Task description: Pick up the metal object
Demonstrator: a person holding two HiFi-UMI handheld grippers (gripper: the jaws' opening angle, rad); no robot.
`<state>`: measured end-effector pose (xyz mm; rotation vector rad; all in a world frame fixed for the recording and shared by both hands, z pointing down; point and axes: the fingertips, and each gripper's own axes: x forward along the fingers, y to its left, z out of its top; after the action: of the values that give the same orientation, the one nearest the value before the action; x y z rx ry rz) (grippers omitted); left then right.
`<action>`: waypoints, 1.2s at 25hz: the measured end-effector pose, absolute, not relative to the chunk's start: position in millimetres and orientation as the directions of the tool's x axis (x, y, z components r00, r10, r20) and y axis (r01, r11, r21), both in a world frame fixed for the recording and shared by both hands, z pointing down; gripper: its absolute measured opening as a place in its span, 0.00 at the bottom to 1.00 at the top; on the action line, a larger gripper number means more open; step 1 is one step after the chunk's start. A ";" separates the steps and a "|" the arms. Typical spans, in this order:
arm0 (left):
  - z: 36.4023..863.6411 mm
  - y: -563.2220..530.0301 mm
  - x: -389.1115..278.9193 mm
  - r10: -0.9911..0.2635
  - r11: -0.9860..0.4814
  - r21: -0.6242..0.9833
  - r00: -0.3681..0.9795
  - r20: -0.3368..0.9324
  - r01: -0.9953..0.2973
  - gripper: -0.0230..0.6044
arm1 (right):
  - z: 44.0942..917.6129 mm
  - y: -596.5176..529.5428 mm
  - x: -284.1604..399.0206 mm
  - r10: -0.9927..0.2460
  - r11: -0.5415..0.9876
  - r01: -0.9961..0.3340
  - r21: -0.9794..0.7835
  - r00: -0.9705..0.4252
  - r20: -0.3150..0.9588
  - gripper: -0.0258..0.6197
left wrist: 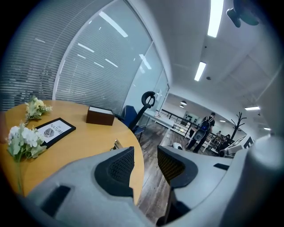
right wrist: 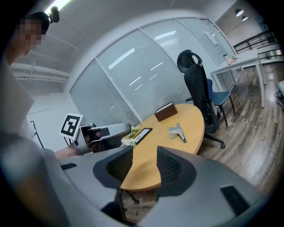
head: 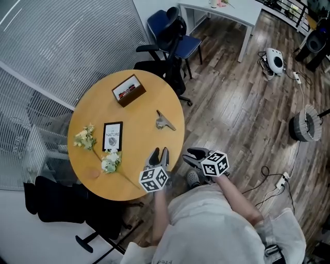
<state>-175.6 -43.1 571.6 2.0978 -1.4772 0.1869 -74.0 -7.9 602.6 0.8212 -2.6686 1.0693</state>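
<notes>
The head view looks down on the whole round wooden table (head: 135, 116). On its left side lie white flowers (head: 110, 162). Next to them is a black framed card (head: 112, 136). A brown box (head: 128, 90) sits by the far edge. The metal object (head: 164, 121) lies flat on the table's right side, well apart from both grippers.

The left gripper (head: 159, 153) hangs over the near edge of the table. Its own view shows its jaws apart with nothing between them. In that view only a tiny bit of the metal object peeks out above the left jaw.

The right gripper (head: 192, 154) is just off the table edge, over the floor. Its jaws are apart too, and hold nothing. Its view shows the metal object well, with a wide end and a thin arm. It also shows the left gripper from the side.

Only the head view looks down into the box. Something red and something dark lie inside. The gripper views show just its brown side.

The floor (head: 232, 98) is dark wood. Blinds (head: 62, 41) cover the glass wall on the left. A black chair (head: 167, 69) stands at the table's far side, then a blue chair (head: 172, 28), then a white desk (head: 227, 11). In the left gripper view a person (left wrist: 205, 128) stands far down the room.
</notes>
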 end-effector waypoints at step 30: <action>599.4 -98.0 -184.2 -0.797 -0.178 0.391 0.365 0.481 -0.903 0.27 | 610.9 -78.5 -78.2 -0.406 0.574 -0.536 -0.618 -0.843 0.354 0.27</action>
<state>-184.2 -98.0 599.4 2.0080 -1.4662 0.2191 -78.2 -78.5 610.9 0.7945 -2.6304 1.1212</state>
